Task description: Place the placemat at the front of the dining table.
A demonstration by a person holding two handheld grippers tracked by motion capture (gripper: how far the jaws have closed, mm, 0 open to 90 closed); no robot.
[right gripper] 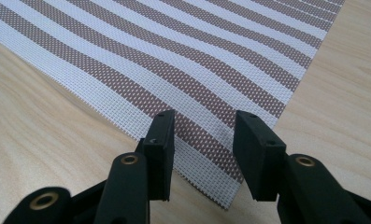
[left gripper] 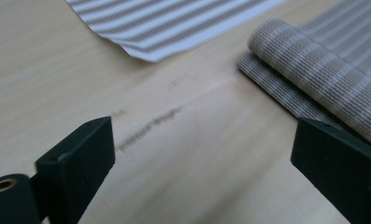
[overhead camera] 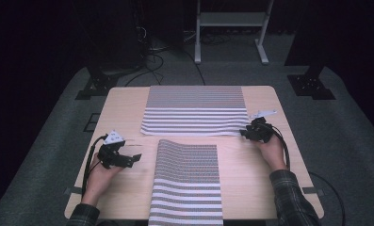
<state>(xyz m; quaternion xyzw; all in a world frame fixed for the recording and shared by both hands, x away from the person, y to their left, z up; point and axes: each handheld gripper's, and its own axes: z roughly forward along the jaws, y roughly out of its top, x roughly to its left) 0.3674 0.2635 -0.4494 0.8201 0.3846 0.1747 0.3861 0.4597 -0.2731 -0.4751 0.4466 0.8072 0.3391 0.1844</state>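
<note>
Two brown-and-white striped woven mats lie on the wooden table. The far mat is flat, and its near right corner lies between the jaws of my right gripper, which stand apart and open over it. The near mat hangs over the table's front edge, and its far end is curled over on itself. My left gripper is wide open above bare wood, just left of that curled end, with nothing between its jaws.
A corner of the far mat shows beyond the left gripper. Past the table's far edge stand a white frame, black stands and cables on grey carpet. Bare wood lies on both sides of the near mat.
</note>
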